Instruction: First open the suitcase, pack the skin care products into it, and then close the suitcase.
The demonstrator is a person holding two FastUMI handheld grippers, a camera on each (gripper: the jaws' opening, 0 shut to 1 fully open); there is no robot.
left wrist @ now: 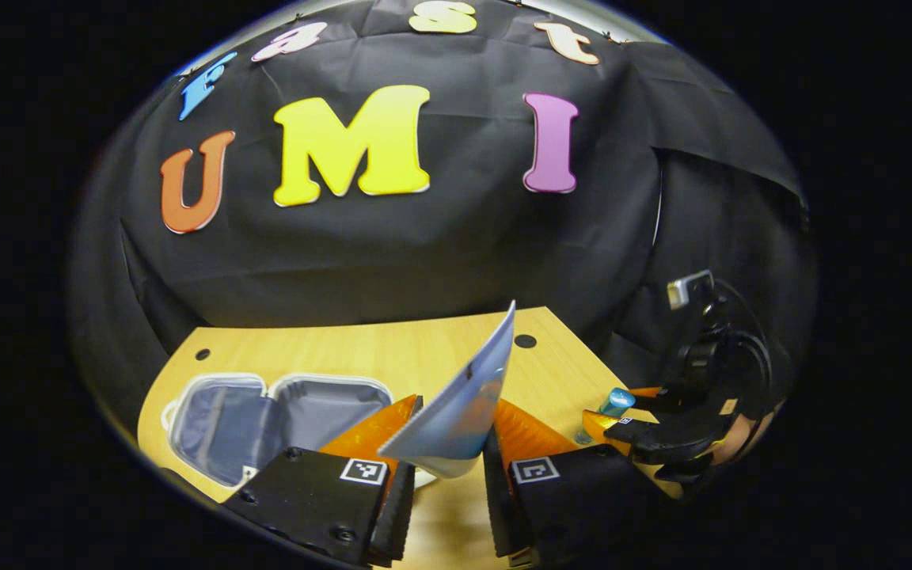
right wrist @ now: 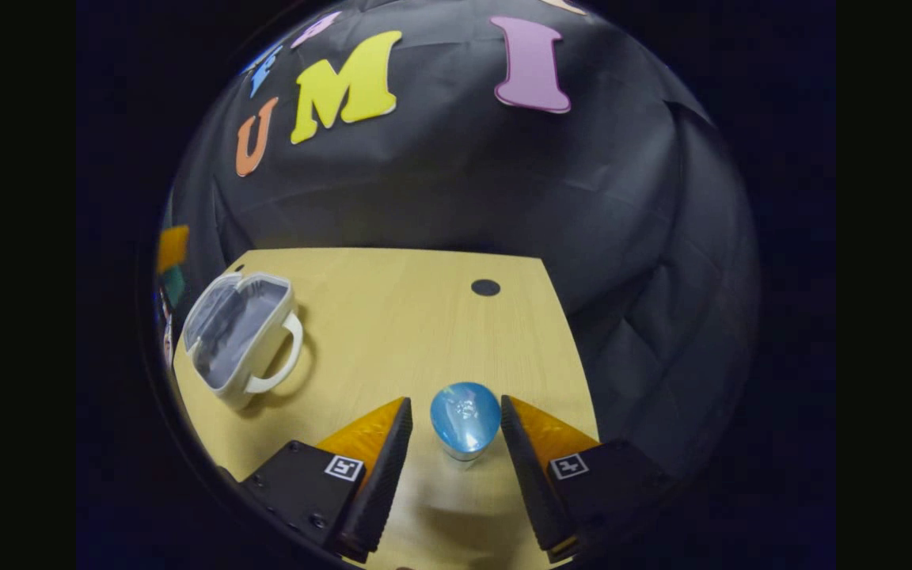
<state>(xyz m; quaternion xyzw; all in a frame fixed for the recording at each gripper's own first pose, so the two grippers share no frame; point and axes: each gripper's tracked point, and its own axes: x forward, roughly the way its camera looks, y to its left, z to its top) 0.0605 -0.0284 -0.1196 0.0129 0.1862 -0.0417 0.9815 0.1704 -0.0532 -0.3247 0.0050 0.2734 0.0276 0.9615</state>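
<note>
My left hand-held gripper (left wrist: 446,467) pinches a thin sachet (left wrist: 456,412); the right (right wrist: 450,443), open, straddles a bottle (right wrist: 465,418) I might topple.

Showing pale wood grain on the desk (right wrist: 393,317), white shell and grey lining on the suitcase (right wrist: 238,336), blue on the bottle cap (right wrist: 465,416), blue-white fading on the sachet (left wrist: 456,412).

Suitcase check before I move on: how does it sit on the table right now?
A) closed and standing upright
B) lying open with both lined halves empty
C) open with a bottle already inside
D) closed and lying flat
B: in the left gripper view the suitcase lies spread open on the table, and both grey-lined halves show nothing inside them.
</note>
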